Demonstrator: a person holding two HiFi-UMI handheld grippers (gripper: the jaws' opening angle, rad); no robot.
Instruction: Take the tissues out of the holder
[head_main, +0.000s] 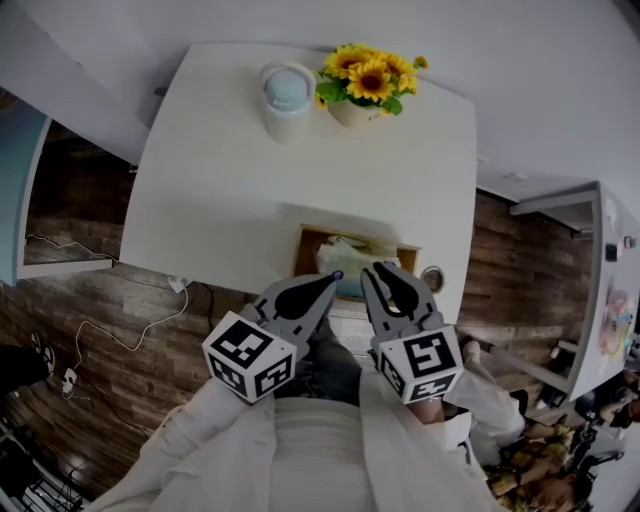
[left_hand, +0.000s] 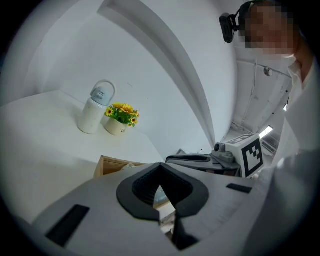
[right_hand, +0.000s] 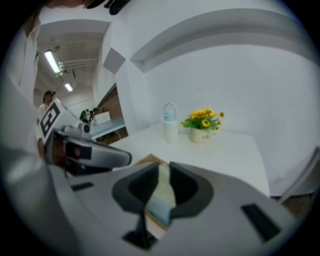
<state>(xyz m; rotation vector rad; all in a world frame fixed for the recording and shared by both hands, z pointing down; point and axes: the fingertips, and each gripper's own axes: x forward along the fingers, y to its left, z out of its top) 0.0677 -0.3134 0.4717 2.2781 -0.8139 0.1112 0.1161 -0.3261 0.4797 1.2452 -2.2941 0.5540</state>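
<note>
White table (head_main: 220, 170) bears wooden holder (head_main: 308, 240), flask (head_main: 287, 95), sunflower pot (head_main: 356, 111).

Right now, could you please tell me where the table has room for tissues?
Bare: middle of the white table, between the wooden tissue holder and the white blue-lidded bottle beside potted yellow sunflowers. Crowded: near edge, by left gripper, right gripper.

The left gripper (head_main: 333, 279) and the right gripper (head_main: 377, 270) are held side by side close to the body, jaws pointing to the far side. The left jaws meet at the tips. The right jaws stand a narrow gap apart. Both forearms are in white sleeves (head_main: 195, 432).
</note>
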